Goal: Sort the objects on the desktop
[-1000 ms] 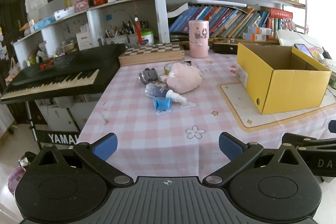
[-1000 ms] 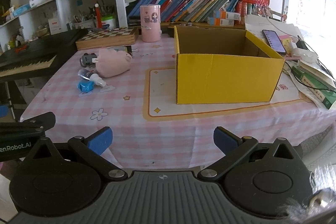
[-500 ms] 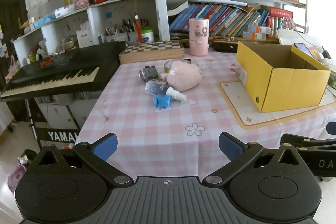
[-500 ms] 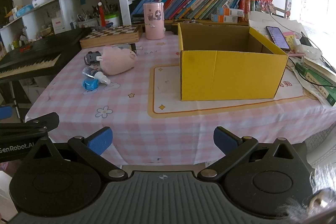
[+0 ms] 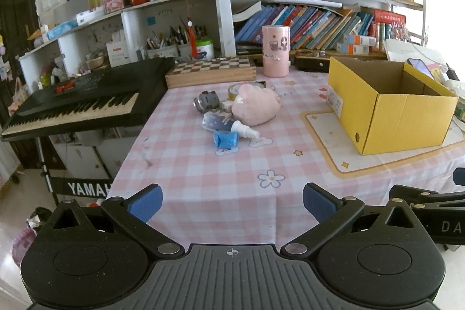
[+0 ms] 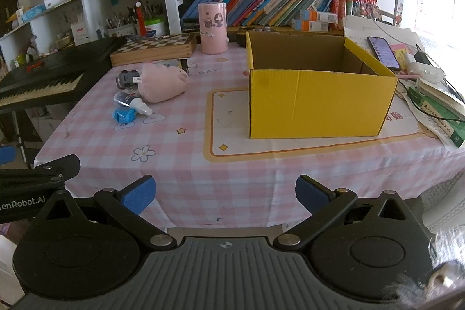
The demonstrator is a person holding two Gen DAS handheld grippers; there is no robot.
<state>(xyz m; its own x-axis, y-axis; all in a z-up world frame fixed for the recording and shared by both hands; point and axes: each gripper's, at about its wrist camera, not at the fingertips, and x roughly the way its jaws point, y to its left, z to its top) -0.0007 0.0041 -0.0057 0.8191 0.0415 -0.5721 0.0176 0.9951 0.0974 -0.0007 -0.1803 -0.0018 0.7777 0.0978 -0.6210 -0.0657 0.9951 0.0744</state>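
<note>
The left gripper (image 5: 231, 202) and the right gripper (image 6: 225, 193) both hover off the near edge of the table (image 5: 203, 179), jaws spread wide and empty. Toward the table's far left corner lie a pink plush toy (image 5: 255, 108), a small spray bottle (image 5: 225, 125), a blue wrapper (image 5: 226, 139) and a grey toy car (image 5: 207, 102), bunched together. The yellow box (image 6: 316, 98) stands open near the right edge.
</note>
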